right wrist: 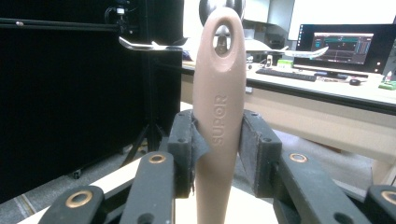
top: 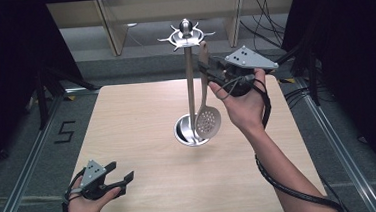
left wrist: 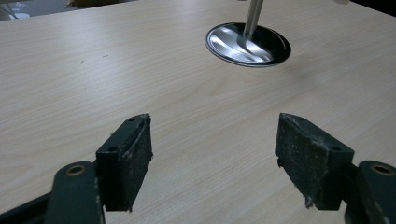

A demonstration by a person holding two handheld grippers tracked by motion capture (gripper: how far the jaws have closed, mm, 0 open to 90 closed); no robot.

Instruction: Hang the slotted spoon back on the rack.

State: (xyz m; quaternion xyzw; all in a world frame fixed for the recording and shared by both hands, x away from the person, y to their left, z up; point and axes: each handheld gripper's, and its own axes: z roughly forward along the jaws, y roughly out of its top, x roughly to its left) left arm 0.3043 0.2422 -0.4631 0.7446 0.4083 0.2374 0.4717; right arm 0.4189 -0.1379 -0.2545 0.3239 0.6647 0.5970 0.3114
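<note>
Midway through the job, the right gripper (top: 207, 70) holds a slotted spoon (top: 207, 115) upright beside the pole of a metal utensil stand (top: 190, 86) at the middle of the wooden table (top: 146, 189). Its jaws are clamped tight on the tan handle (right wrist: 219, 116), just below the hanging hole, which sits level with the stand's ring of hooks (top: 187, 36). The perforated bowl dangles clear of the tabletop, close above the stand's round base (left wrist: 247, 44). Whether the hole has caught a hook cannot be told; judged from the grip, the hanging appears unfinished, with hooking and release left to do. The left gripper (top: 122, 179) rests low at the near left corner, jaws spread wide and empty, pointed toward the base.
</note>
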